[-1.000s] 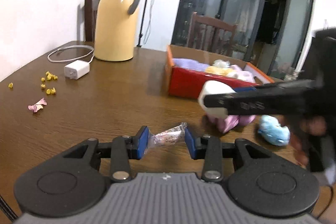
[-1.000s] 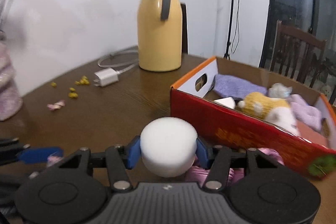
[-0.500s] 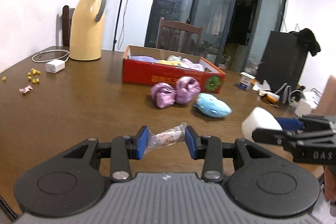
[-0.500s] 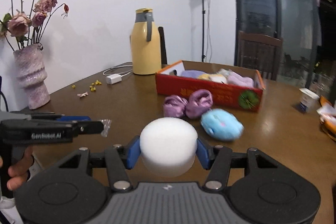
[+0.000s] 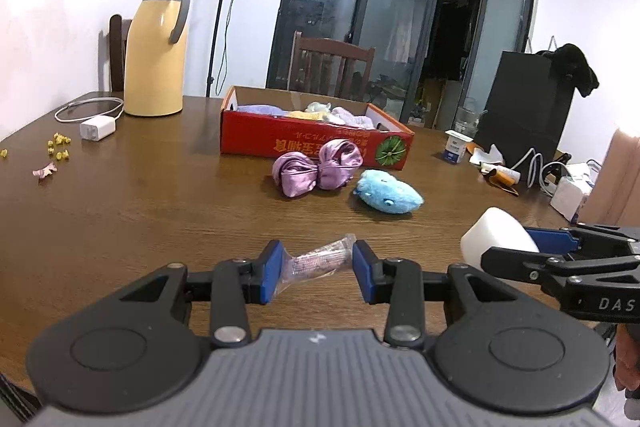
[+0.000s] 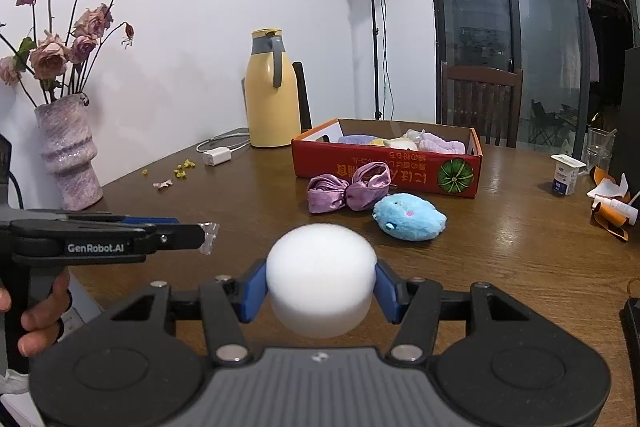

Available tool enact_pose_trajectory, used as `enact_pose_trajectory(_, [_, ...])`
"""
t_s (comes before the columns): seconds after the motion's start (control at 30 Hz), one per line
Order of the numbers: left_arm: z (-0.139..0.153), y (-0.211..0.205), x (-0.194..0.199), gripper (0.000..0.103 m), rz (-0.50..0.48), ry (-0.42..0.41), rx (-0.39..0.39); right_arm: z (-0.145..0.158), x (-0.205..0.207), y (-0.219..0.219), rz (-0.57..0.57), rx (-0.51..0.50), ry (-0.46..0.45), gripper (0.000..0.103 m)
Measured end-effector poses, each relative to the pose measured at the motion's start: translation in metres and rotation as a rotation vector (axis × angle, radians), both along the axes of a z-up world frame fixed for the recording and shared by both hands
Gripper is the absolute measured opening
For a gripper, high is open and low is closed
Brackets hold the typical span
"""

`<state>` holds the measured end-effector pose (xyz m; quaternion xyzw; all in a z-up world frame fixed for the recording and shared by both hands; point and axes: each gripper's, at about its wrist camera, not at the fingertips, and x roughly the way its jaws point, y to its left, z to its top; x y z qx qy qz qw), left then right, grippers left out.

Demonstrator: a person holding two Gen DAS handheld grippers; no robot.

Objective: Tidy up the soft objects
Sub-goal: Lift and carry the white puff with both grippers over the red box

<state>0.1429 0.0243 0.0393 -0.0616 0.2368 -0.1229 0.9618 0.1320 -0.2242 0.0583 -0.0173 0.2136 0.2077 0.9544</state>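
**Both grippers full above the near edge of the table**

The left gripper (image 5: 315, 264) has its blue pads drawn in on a small clear plastic wrapper (image 5: 318, 261), which lies slantwise between them, crumpled and held off the wooden table (image 5: 140, 211). The right gripper (image 6: 320, 285) pinches a round white sponge (image 6: 321, 283) from both sides; the sponge fills the gap and bulges above and below the pads. Seen from the left wrist, that same sponge (image 5: 498, 237) hangs off to the right, near the left gripper and at about the same height.

Farther along the table stands a red cardboard box (image 6: 384, 169) with a green melon printed on its front. Inside lie soft things: a lilac cloth, something yellow and white, and pale pink pieces. Just in front of the box rests a purple satin bow (image 6: 348, 191), and touching or nearly touching it on the right is a blue plush toy (image 6: 410, 217), lying on its side.

Behind, near the wall, a yellow thermos jug (image 6: 272, 91) stands upright beside a white charger (image 6: 217, 156) with its coiled cable. A pink vase of faded roses (image 6: 68, 151) sits at the left edge of the table.
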Motion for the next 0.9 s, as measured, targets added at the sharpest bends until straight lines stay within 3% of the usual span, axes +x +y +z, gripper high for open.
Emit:
enact_pose_trajectory(0.2, [0.022, 0.010, 0.052, 0.039, -0.014, -0.055, -0.011, 0.012, 0.045, 0.007, 0.011, 0.003, -0.013, 0.055])
enact_pose_trajectory(0.57, [0.050, 0.025, 0.263, 0.039, -0.032, -0.026, -0.032, 0.055, 0.235, 0.043, 0.039, 0.021, -0.042, 0.055])
enact_pose_trajectory(0.77, [0.039, 0.028, 0.349, 0.039, -0.034, 0.025, 0.010, 0.044, 0.338, 0.076, 0.032, -0.010, -0.003, 0.055])
enact_pose_trajectory(0.9, [0.029, 0.030, 0.382, 0.041, -0.035, 0.043, 0.045, 0.023, 0.384, 0.093, 0.022, -0.021, 0.042, 0.055])
